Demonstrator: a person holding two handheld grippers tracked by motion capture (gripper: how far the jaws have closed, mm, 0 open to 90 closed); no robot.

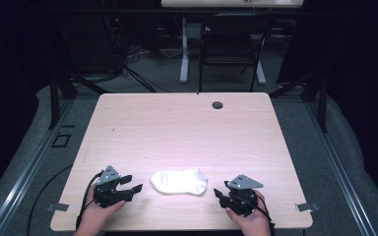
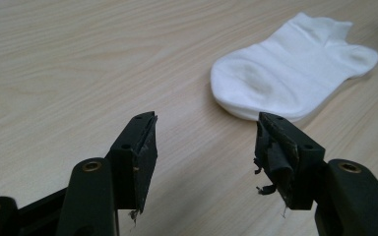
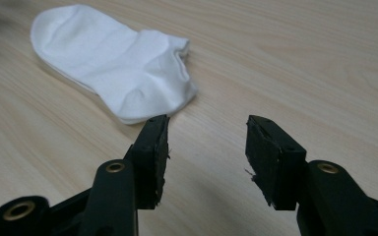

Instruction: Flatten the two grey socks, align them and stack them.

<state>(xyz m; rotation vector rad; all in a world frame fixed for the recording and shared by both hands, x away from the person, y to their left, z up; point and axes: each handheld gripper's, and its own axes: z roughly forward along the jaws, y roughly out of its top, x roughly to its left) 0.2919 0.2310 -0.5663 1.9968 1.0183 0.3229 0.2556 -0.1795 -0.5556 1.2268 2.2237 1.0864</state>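
High view: white sock (image 1: 179, 181) is being seen lying flat on table (image 1: 187, 123) near front edge, between left gripper (image 1: 130, 184) and right gripper (image 1: 220, 195), touched by neither.
Left gripper view: jaws are being held wide, nothing gripped; sock (image 2: 290, 69) lying ahead, toe end nearest.
Right gripper view: jaws are being held wide, nothing gripped; sock (image 3: 113, 59) lying just ahead, heel end nearest.
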